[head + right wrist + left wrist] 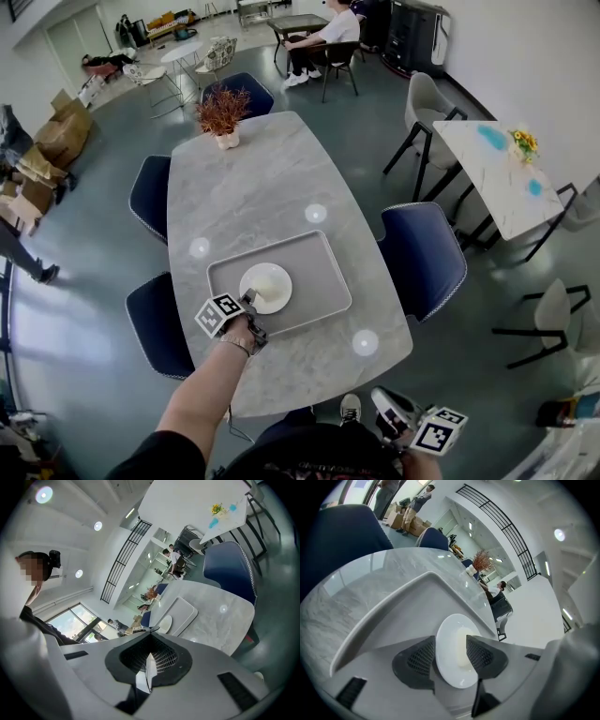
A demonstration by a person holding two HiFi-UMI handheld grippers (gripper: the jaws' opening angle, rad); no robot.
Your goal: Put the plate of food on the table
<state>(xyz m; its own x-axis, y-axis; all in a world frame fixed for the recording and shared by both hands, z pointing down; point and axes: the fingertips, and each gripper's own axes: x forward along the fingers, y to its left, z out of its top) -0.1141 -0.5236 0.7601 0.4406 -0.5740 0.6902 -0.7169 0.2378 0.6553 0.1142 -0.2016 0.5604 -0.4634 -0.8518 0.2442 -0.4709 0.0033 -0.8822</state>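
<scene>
A white plate [265, 286] with a pale mound of food [461, 648] rests on a grey tray [319, 272] on the marble table [272, 178]. My left gripper [251, 305] is at the plate's near rim. In the left gripper view its jaws [450, 656] straddle the plate [452, 667] with a gap on each side, so it is open and not pressing. My right gripper [394, 412] hangs low at the bottom right, off the table, with its pads [150, 660] together and nothing between them. From there the plate [165, 623] and tray [185, 611] show far off.
A potted dried plant [222, 117] stands at the table's far end. Blue chairs [422, 258] [155, 323] [150, 197] flank the table. A second white table [497, 173] is at the right. A person [328, 37] sits at a far table.
</scene>
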